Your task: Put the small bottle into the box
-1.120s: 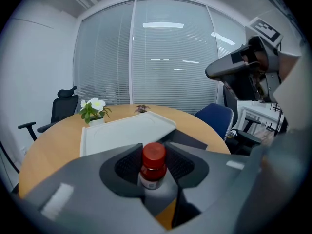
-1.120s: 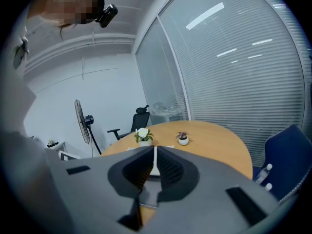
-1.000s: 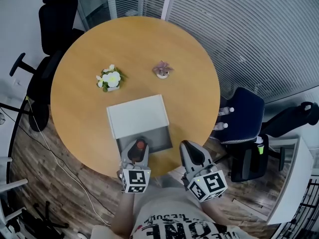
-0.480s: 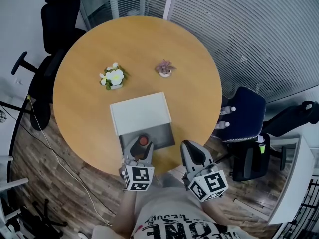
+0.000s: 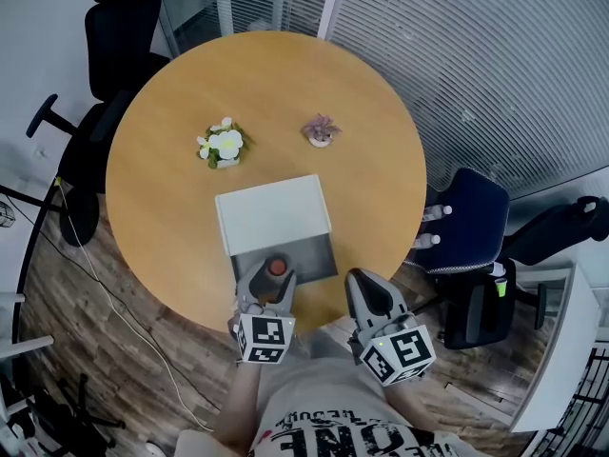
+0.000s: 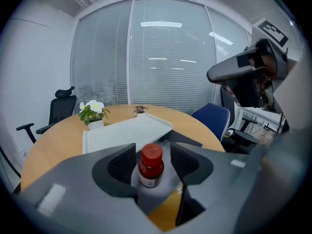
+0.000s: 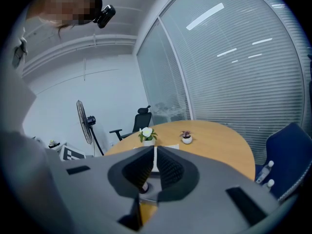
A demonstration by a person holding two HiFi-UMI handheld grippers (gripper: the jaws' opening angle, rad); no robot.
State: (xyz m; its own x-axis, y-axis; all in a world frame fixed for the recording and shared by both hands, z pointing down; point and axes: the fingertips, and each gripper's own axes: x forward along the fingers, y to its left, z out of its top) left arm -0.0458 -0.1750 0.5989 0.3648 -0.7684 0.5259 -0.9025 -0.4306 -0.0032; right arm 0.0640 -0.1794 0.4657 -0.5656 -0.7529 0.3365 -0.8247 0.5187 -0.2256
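The small bottle (image 5: 277, 267), dark with a red cap, stands upright in the open grey box (image 5: 306, 253) near the table's front edge. The box's white lid (image 5: 274, 214) lies just behind it. My left gripper (image 5: 268, 284) reaches over the box edge, and its jaws are opening. In the left gripper view the bottle (image 6: 151, 165) stands between the two pads (image 6: 121, 165) with a gap on each side. My right gripper (image 5: 366, 293) hangs off the table's front edge to the right. Its jaws (image 7: 155, 165) are closed together with nothing between them.
On the round wooden table (image 5: 171, 198) stand a pot of white flowers (image 5: 221, 147) and a small purple plant (image 5: 322, 131) behind the lid. A black office chair (image 5: 119, 41) is at the far left. A blue chair (image 5: 468, 219) stands at the right.
The left jaws have spread apart and let go of the bottle, which now stands by itself in the box. The right gripper has stayed where it was.
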